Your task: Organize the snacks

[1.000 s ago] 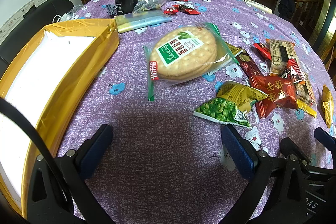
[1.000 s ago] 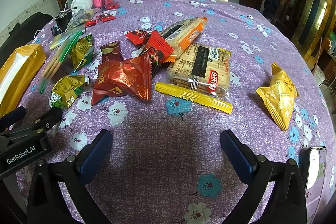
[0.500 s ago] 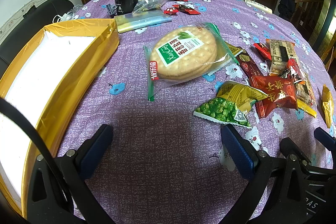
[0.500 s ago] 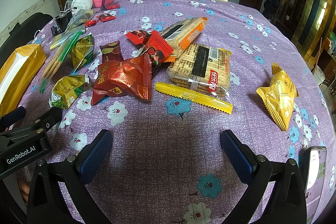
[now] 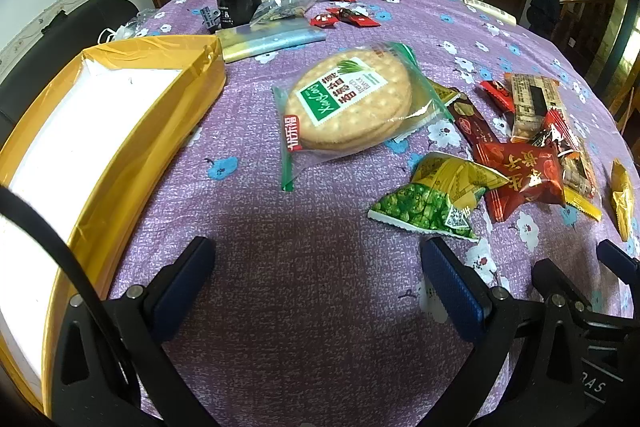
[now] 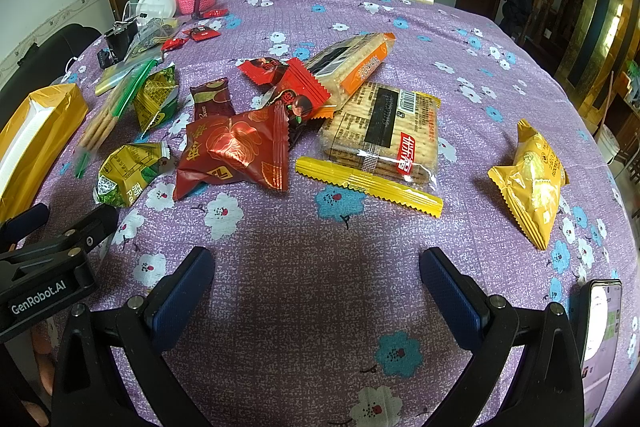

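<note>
- You are holding the left claw (image 5: 316,283) wide open and empty, low at the bottom of the left view, over bare purple cloth on the table (image 5: 320,307).
- You are holding the right claw (image 6: 316,283) just as wide and just as empty, at the bottom of its own view.
- The gold box (image 5: 120,131) is lying along the left edge of the left view, open, its white inside bare. Going by the task, that is likely where the snacks are heading.
- The round cracker pack (image 5: 352,103) is sitting in the middle of the left view, flat on the cloth, nearest the box and apart from the pile.
- The pea packet (image 5: 432,199) is lying to its lower right, just ahead of your left claw's right finger.
- In the right view the red bag (image 6: 236,151) is sitting centre left, partly over a smaller red wrapper, and the square cracker pack (image 6: 384,131) is lying at centre with a yellow strip along its near edge.
- The yellow packet (image 6: 528,179) is lying alone at the right.
- No snack is looking boxed yet, so judge this as the start.
- Try the round cracker pack first with the left claw: close on its loose sealed edge, not across the biscuits, which could crack.
- Lift slowly; the thin film is likely slippery.
- Keep the right claw clear of the phone (image 6: 600,331) at lower right.
</note>
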`<state>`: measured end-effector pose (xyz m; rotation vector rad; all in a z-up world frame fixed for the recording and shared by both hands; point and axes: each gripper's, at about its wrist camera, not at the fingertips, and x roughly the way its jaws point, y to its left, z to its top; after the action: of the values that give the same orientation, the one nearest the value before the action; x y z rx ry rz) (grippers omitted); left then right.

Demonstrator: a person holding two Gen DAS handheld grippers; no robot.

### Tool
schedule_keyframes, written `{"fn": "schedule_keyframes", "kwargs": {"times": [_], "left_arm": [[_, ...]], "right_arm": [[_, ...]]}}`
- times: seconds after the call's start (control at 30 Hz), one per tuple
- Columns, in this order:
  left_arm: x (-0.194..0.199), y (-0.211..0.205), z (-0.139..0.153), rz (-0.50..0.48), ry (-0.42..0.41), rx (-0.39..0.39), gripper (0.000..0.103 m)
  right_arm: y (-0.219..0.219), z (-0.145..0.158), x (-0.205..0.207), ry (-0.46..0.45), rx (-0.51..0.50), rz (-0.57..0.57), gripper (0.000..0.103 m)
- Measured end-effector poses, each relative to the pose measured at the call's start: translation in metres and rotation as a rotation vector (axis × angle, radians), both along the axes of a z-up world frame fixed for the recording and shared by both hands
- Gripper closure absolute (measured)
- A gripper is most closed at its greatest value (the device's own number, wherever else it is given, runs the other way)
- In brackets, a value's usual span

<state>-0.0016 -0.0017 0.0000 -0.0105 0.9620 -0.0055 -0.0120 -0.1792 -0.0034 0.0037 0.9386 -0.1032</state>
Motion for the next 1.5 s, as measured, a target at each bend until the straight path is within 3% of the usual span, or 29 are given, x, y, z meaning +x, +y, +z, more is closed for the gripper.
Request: {"fn": "schedule_keyframes", "kwargs": {"times": [0.37, 0.47, 0.63, 0.77, 0.97, 1.17, 1.3, 1.5], "left_arm": [[0.0, 0.003, 0.003, -0.023, 0.017, -0.004, 0.0], [-0.009, 0.005, 0.014, -0.034, 0.0, 0.003, 0.0], [-0.024, 0.01, 0.046, -0.065, -0.067, 0.042, 0.0], [-0.024, 0.028, 0.075, -0.085, -0.087, 0.023, 0.0], [-0.012, 0.046, 0.119, -0.081, -0.157, -0.017, 0.0], [0.001, 0.03, 0.158, -0.12, -0.231, -0.044, 0.0], [0.003, 0.0, 0.131, -0.2, -0.195, -0.001, 0.0], [-0.005, -0.031, 0.071, -0.313, -0.148, 0.085, 0.0]], "right_arm": [[0.004, 0.001, 0.001, 0.004, 0.0, 0.011, 0.0], [0.003, 0.009, -0.005, 0.013, 0.042, 0.048, 0.001], [0.006, 0.043, -0.031, -0.105, 0.041, 0.082, 0.001], [0.002, 0.078, -0.047, -0.206, 0.03, 0.115, 0.001], [-0.024, 0.121, -0.035, -0.275, 0.051, 0.109, 0.001], [-0.063, 0.158, -0.021, -0.311, 0.137, 0.042, 0.0], [-0.078, 0.147, -0.025, -0.299, 0.183, 0.027, 0.001], [-0.102, 0.106, -0.028, -0.193, 0.215, 0.006, 0.001]]}}
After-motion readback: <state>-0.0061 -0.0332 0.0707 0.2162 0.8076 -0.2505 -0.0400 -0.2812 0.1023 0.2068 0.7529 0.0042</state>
